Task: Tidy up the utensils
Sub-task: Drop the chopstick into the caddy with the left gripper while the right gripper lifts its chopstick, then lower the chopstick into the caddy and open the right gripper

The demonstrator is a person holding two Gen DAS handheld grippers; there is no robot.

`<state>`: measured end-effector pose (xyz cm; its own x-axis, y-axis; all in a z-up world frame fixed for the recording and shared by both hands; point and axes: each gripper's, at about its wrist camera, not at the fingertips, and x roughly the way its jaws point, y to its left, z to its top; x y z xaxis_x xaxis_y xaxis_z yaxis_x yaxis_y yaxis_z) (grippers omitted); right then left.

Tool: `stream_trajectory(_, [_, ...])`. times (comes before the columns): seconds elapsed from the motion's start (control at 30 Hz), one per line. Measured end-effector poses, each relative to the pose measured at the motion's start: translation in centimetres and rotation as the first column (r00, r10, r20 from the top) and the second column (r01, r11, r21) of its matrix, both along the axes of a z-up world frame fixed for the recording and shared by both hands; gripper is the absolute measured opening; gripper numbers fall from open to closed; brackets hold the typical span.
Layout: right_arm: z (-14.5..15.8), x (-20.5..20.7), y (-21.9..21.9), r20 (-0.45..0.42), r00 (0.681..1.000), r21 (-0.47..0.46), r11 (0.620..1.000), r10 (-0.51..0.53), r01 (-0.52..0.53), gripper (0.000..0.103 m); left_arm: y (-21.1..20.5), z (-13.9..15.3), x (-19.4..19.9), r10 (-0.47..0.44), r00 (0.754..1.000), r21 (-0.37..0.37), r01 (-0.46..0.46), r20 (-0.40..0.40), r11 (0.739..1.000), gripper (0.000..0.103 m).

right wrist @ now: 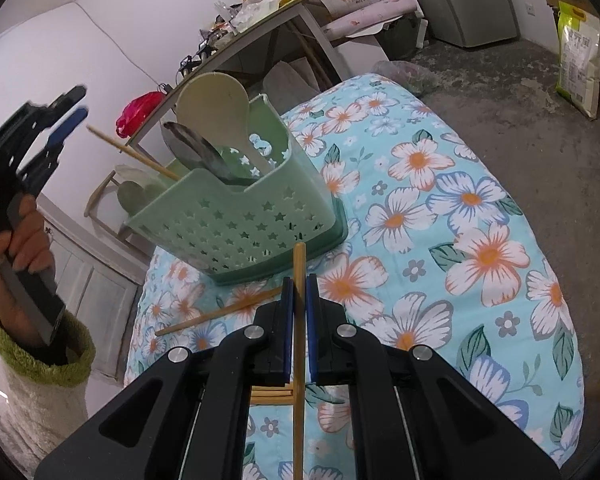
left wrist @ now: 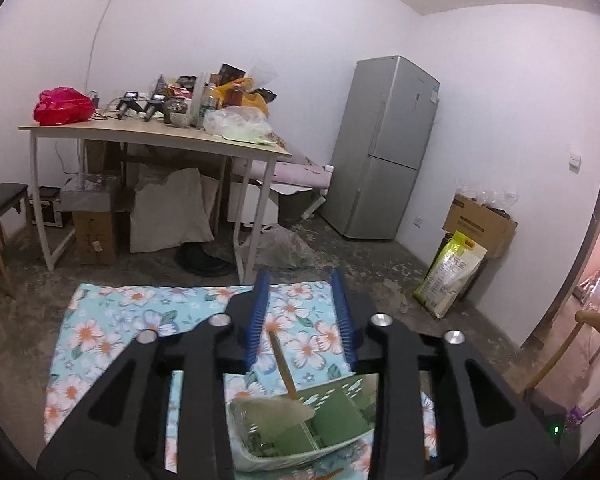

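Note:
A green star-pierced utensil holder (right wrist: 236,224) stands on the floral cloth (right wrist: 440,200). In it are a cream rice paddle (right wrist: 216,104), a metal spoon (right wrist: 196,144) and one slanting wooden chopstick (right wrist: 132,154). My right gripper (right wrist: 299,280) is shut on another chopstick (right wrist: 299,252), just in front of the holder. My left gripper (right wrist: 78,102), held by a hand, hovers left of the holder. In the left wrist view the left gripper (left wrist: 300,276) is open above the holder (left wrist: 332,412). The chopstick (left wrist: 282,364) leans up between its blue pads, untouched.
A loose chopstick (right wrist: 220,312) lies on the cloth in front of the holder, and several more (right wrist: 270,394) lie under my right gripper. Beyond are a cluttered table (left wrist: 148,136), a grey fridge (left wrist: 384,148), a rice bag (left wrist: 448,276) and a wooden chair (left wrist: 580,344).

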<state>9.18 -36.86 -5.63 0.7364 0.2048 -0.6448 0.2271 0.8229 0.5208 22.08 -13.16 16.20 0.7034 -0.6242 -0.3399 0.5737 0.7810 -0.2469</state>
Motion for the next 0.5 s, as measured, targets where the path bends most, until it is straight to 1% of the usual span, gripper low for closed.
stream_trajectory(0.07, [0.4,-0.1,0.0,0.011,1.000,-0.006,1.000,0.002,-0.002,0.006,1.4,0.2,-0.8,0.012,1.000,-0.006,-0.012,0.003,1.000,0.040])
stream_trajectory(0.2, [1.5,-0.2,0.2,0.042,0.999,-0.022,1.000,0.013,-0.012,0.006,4.2,0.3,-2.7,0.052,0.998,-0.009,-0.051,0.022,0.999,0.052])
stream_trajectory(0.3, [3.0,-0.3,0.5,0.082,0.996,-0.038,0.999,0.032,-0.029,0.006,6.3,-0.3,-4.1,0.083,0.996,0.003,-0.083,0.021,0.997,0.060])
stream_trajectory(0.4, [4.9,-0.1,0.9,0.131,0.989,-0.053,0.997,0.062,-0.055,0.006,8.4,-1.9,-5.7,0.115,0.993,0.024,-0.115,-0.008,0.993,0.067])
stream_trajectory(0.43, [5.7,0.1,1.1,0.149,0.986,-0.060,0.996,0.071,-0.063,0.006,8.9,-2.4,-6.2,0.124,0.992,0.033,-0.124,-0.015,0.992,0.068])
stream_trajectory(0.5, [7.6,0.8,1.6,0.195,0.976,-0.086,0.993,0.098,-0.082,0.006,10.2,-3.8,-6.9,0.157,0.987,0.054,-0.155,-0.030,0.986,0.072])
